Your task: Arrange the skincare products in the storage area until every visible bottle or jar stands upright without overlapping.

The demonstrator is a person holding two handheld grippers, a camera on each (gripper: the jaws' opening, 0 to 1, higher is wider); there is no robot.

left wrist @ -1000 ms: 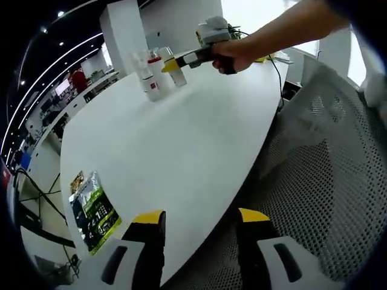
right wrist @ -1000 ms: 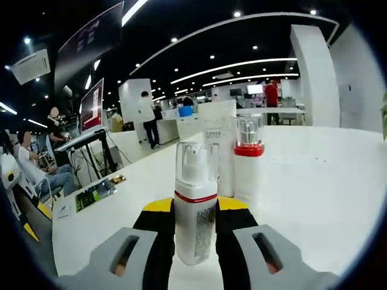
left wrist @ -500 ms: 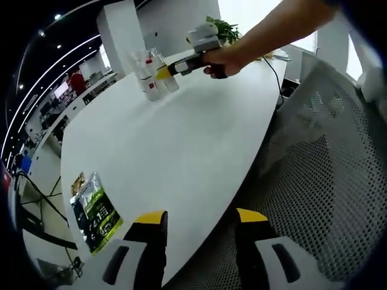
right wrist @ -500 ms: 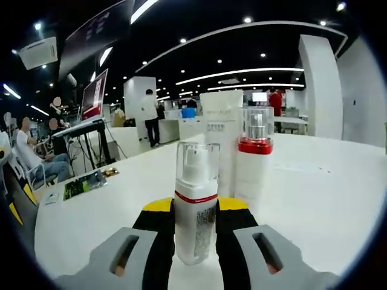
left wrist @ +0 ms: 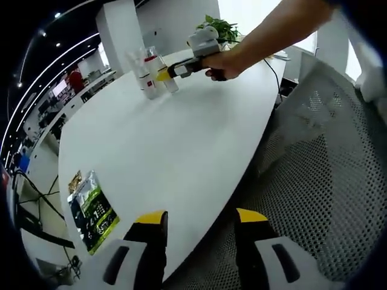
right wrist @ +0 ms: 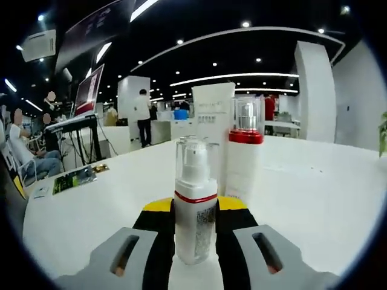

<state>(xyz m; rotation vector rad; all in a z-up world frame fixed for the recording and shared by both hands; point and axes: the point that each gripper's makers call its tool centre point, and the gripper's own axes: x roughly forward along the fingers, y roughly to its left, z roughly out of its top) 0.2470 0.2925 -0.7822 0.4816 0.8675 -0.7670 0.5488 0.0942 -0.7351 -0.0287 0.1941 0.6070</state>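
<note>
My right gripper (right wrist: 195, 204) is shut on a small white pump bottle (right wrist: 195, 226) with a red band and a clear cap, held upright just above the white table (right wrist: 314, 199). Close behind it stand a white bottle with a red collar (right wrist: 245, 163) and a tall white carton (right wrist: 211, 130). In the left gripper view the same cluster of bottles (left wrist: 148, 72) stands at the table's far end, with the right gripper (left wrist: 167, 75) and the person's hand reaching in beside it. My left gripper (left wrist: 201, 219) hangs open over the table's near edge, with nothing between its fingers.
A green printed packet (left wrist: 92, 208) lies near the table's near-left edge. A grey mesh chair (left wrist: 320, 175) stands against the table's right side. A potted plant (left wrist: 217, 27) and a cable sit at the far end. People and desks fill the office behind (right wrist: 54, 151).
The right gripper has carried the pump bottle farther across the table, closer to the red-collared bottle and the carton. The left gripper has barely moved.
</note>
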